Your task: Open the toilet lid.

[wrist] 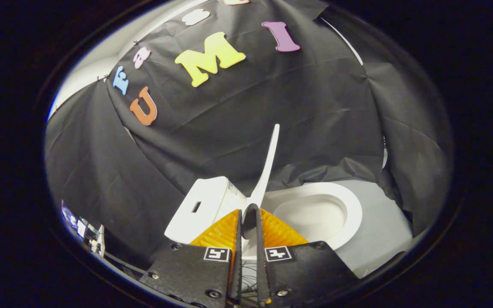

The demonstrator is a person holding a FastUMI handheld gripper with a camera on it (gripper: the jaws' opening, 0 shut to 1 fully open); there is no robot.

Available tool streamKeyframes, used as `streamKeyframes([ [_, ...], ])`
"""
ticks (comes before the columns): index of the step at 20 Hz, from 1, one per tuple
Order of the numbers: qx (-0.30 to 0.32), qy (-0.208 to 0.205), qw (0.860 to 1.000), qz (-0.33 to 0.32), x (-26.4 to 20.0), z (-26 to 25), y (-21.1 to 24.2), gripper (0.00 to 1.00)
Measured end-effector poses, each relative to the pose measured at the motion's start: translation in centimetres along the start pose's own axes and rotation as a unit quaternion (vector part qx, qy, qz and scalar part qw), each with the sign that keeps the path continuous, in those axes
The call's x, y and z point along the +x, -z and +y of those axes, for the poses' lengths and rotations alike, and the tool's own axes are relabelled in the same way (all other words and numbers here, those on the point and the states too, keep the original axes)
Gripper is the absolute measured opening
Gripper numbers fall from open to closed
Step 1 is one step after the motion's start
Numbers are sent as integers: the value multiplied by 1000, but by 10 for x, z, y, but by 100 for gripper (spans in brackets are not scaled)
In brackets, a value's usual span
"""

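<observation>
Nearest us is the gripper (250, 214), its two fingers drawn almost together with a thin gap between them. The lower edge of the toilet lid (268, 164) sits in that gap, and we judge both fingers to be pressing on it, so the gripper is closed on the lid.

Beyond the fingers the lid stands raised, seen edge-on, rising steeply from the fingertips and leaning a little toward the seat side. To one side of it lies the open toilet seat (349, 205) ringing the bowl (310, 216); to the other sits the tank (203, 207), with a dark slot in its top. The black cloth wall hangs behind everything.

We judge the task nearly done: the lid is up but not yet resting back. The hold is on a thin, smooth edge, so it could slip out. Because the lid does not yet lean past upright toward the tank, letting go now could drop it back onto the seat.
</observation>
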State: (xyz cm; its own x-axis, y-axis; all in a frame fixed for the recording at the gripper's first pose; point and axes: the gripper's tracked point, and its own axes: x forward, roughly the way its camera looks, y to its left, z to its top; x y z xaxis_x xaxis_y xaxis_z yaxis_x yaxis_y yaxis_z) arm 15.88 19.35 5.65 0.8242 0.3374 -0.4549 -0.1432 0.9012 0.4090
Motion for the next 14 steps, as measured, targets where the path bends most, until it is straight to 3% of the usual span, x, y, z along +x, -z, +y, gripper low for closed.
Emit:
streamKeyframes([
  [14,-94,-10,995,-3,23,116,0,18],
])
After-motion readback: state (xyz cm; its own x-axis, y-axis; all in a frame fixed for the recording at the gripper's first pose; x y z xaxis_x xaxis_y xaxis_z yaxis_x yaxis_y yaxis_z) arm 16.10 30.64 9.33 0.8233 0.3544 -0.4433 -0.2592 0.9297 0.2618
